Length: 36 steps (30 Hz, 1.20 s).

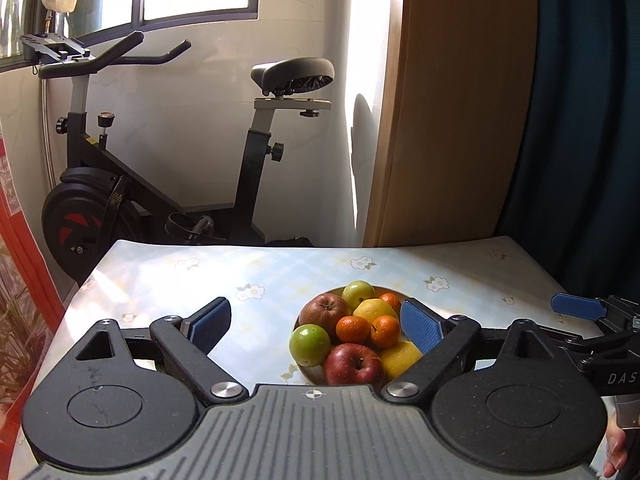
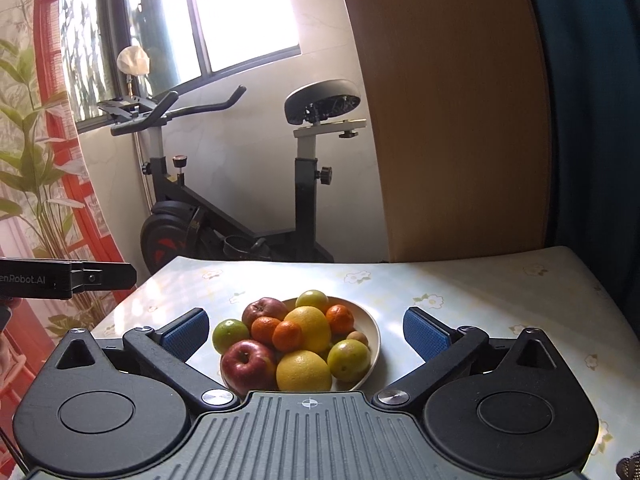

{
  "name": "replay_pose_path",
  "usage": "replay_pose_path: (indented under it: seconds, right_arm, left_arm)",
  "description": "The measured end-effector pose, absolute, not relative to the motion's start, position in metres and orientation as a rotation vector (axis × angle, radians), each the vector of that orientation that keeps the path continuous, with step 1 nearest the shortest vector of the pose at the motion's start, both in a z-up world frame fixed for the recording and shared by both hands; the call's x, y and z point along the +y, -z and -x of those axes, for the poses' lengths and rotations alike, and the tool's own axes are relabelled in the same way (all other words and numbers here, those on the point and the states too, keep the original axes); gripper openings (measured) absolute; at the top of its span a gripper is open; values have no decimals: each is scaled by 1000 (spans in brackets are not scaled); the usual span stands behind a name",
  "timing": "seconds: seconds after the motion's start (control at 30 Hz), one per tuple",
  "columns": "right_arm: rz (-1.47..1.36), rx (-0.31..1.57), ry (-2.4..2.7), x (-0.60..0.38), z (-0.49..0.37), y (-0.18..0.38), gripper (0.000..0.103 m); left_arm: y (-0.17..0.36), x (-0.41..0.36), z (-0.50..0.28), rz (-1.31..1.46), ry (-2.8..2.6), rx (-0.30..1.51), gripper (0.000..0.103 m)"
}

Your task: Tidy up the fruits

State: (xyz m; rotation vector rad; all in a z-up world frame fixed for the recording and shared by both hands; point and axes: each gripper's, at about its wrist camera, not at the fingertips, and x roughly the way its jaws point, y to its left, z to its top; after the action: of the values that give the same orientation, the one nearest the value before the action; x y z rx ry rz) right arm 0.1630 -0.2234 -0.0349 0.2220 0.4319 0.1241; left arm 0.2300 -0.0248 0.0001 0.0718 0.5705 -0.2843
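Note:
A pale bowl [image 2: 373, 330] on the flowered table [image 2: 480, 300] is piled with fruit: red apples [image 2: 249, 362], green apples [image 2: 349, 360], yellow citrus [image 2: 304, 370] and small mandarins [image 2: 287, 335]. My right gripper [image 2: 306, 330] hangs open above the bowl's near side with nothing between its blue pads [image 2: 426, 332]. In the left wrist view the same bowl [image 1: 311, 373] lies right of centre. My left gripper [image 1: 316, 320] is open too and holds nothing; its right pad [image 1: 420, 326] stands in front of the yellow fruit [image 1: 400, 358]. The right gripper's blue finger [image 1: 576, 308] shows at the right edge.
An exercise bike [image 1: 160, 168] stands beyond the table's far edge, under a window. A wooden panel [image 1: 452, 120] and a dark curtain [image 1: 580, 120] rise at the back right. A red-framed patterned screen [image 2: 52, 160] is on the left. A hand [image 1: 616, 452] shows at the lower right.

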Motion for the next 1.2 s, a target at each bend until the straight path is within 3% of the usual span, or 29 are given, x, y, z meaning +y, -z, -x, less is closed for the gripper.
replay_pose_path:
  seconds: [0.43,1.2]
  right_arm:
    - [-197,412,-107,-204,-137,4,103]
    - [-183,459,-72,-194,-125,-4,103]
  left_arm:
    - [-17,-13,-202,-60,272,544,93]
    - [-26,-14,-167,-62,244,510,93]
